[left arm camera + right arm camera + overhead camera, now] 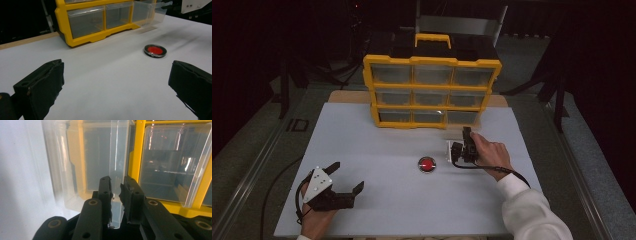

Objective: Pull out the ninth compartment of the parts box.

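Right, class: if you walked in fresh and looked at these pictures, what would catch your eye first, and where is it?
The yellow organizer with clear drawers stands at the table's far edge. A red disc lies alone mid-table. The right claw is closed on the wall of a clear drawer pulled out at the organizer's lower right, while the left claw rests wide open at the near left.

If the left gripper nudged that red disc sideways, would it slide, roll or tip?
The red disc lies flat and low on the smooth white table, so it would probably slide, not tip. It looks round, so it might roll if stood on edge. Its shiny dark rim may slip between the left gripper's open jaws.
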`<control>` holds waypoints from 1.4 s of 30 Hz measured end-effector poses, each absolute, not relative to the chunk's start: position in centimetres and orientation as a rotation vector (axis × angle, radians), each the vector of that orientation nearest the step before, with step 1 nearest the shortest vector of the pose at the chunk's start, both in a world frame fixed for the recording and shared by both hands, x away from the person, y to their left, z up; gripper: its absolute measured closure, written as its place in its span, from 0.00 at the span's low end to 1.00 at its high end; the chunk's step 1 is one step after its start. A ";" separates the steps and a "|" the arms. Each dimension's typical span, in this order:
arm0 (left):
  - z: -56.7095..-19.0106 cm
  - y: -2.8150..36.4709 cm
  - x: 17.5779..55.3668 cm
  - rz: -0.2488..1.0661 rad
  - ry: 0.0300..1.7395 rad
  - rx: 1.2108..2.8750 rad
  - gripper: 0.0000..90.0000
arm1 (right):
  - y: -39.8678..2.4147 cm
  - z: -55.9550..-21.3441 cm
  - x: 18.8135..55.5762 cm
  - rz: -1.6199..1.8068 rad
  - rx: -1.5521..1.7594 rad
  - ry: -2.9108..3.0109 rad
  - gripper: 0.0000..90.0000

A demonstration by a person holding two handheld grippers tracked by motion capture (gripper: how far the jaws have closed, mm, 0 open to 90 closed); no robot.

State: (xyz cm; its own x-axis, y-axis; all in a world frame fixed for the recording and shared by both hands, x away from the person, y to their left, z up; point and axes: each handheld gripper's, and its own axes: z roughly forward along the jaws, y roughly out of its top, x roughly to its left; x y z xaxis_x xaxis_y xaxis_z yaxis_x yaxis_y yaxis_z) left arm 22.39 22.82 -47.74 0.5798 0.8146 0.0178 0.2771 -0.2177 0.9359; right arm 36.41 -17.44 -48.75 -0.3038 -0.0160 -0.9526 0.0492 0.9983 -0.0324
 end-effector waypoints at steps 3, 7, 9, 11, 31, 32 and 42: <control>-47.7 22.8 22.4 0.645 0.900 1.769 0.00 | -17.4 -48.7 36.3 -0.065 0.026 1.879 0.86; -47.7 22.8 22.4 0.646 0.899 1.771 0.00 | -17.5 -48.7 36.1 -0.063 0.025 1.879 0.86; -47.7 22.8 22.4 0.647 0.899 1.771 0.00 | -17.5 -48.7 35.9 -0.063 0.022 1.882 0.86; -47.7 22.8 22.4 0.648 0.899 1.772 0.00 | -17.5 -48.7 35.8 -0.061 0.020 1.880 0.86; -47.7 22.7 22.4 0.648 0.897 1.771 0.00 | -17.7 -48.6 34.6 -0.054 0.023 1.896 0.85; -47.7 22.7 22.4 0.648 0.897 1.770 0.00 | -17.7 -48.6 34.5 -0.056 0.021 1.897 0.85; -47.7 22.7 22.4 0.648 0.897 1.771 0.00 | -17.7 -48.4 34.5 0.000 0.054 1.918 0.73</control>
State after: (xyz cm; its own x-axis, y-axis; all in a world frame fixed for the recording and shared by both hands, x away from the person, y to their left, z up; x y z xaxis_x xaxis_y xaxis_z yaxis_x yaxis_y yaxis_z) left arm 22.38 22.73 -47.73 0.5803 0.8142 0.0198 0.2749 -0.2186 0.9363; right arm 34.54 -17.72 -48.39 -0.3401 0.0378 -0.9396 0.0374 0.9989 0.0266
